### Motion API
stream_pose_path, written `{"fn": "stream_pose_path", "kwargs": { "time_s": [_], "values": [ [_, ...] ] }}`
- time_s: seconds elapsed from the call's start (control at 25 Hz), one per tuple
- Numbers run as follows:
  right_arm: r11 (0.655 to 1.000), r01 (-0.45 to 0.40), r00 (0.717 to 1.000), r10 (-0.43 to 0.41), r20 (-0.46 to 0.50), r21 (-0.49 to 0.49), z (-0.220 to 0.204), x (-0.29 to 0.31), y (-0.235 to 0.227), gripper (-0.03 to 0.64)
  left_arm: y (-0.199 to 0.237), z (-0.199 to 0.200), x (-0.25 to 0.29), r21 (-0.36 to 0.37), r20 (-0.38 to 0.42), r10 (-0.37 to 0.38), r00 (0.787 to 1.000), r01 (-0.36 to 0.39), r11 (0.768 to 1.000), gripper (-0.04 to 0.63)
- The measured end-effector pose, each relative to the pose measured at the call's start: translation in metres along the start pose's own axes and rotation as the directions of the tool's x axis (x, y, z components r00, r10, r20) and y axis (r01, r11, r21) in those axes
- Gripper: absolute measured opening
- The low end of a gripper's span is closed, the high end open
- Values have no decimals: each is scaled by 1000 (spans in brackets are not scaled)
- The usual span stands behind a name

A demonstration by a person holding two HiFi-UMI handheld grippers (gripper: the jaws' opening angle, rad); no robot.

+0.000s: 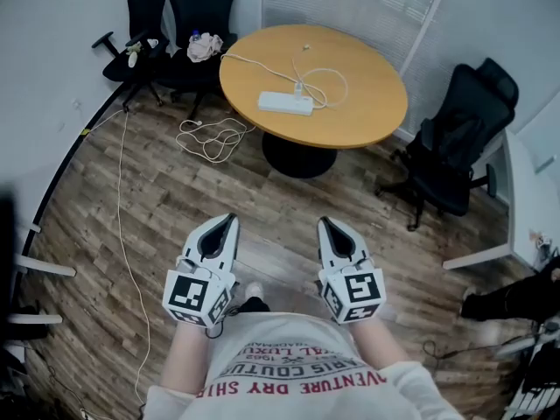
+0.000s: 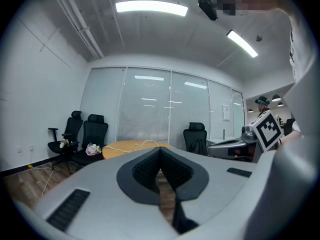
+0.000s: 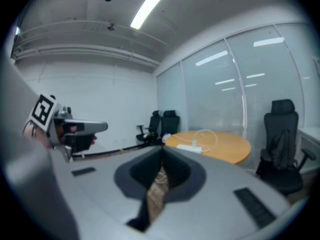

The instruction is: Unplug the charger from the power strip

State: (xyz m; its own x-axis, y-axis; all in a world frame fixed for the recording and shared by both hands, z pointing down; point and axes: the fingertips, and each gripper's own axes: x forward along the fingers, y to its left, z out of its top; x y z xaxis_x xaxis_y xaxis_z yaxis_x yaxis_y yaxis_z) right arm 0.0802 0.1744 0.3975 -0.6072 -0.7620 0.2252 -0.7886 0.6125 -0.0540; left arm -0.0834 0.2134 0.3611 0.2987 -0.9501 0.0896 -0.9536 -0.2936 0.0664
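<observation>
- Head view: my left gripper (image 1: 227, 224) and right gripper (image 1: 326, 227) are held low over the wood floor (image 1: 175, 191). Both have their jaws pressed together and hold nothing. The power strip (image 1: 284, 103) lies on the round table (image 1: 367, 121), well ahead of both. Its long axis runs side to side across my line. The charger (image 1: 298, 87) stands at the strip's right end, with a white cable (image 1: 343, 81) looping off it. That end lines up better with my right claw, so I judge the right should pull and the left should steady the strip.
- Left gripper view: the jaws meet at the tip and are empty. The table shows edge-on, far beyond the tips and slightly left. I cannot make out the strip or the charger here.
- Right gripper view: the jaws are closed and empty. This view looks down on the tabletop, so the strip shows plainly, ahead and to the right of the tips. The cable loops above it, and the charger is only a small bump.
</observation>
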Motion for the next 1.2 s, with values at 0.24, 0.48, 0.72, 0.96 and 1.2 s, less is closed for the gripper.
{"fn": "stream_pose_path", "kwargs": {
  "time_s": [0.24,0.48,0.72,0.96,1.2],
  "values": [
    [996,91,996,-91,-23,-7,10,59,12,29,68,14,29,-2,15,-54,998,55,999,32],
    [995,101,992,-101,-78,-6,5,97,6,29,104,-5,52,-69,-15,-47,999,46,997,32],
    [998,70,994,-70,-89,-3,8,149,-11,29,134,-9,81,-67,-27,-6,1000,4,998,32],
    [1000,3,997,-4,-82,-6,17,223,-44,29,169,-7,138,-43,-41,65,997,-67,997,32],
    [999,-36,996,36,-79,4,43,305,-111,29,187,17,234,0,-41,78,996,-78,997,32]
  ]
}}
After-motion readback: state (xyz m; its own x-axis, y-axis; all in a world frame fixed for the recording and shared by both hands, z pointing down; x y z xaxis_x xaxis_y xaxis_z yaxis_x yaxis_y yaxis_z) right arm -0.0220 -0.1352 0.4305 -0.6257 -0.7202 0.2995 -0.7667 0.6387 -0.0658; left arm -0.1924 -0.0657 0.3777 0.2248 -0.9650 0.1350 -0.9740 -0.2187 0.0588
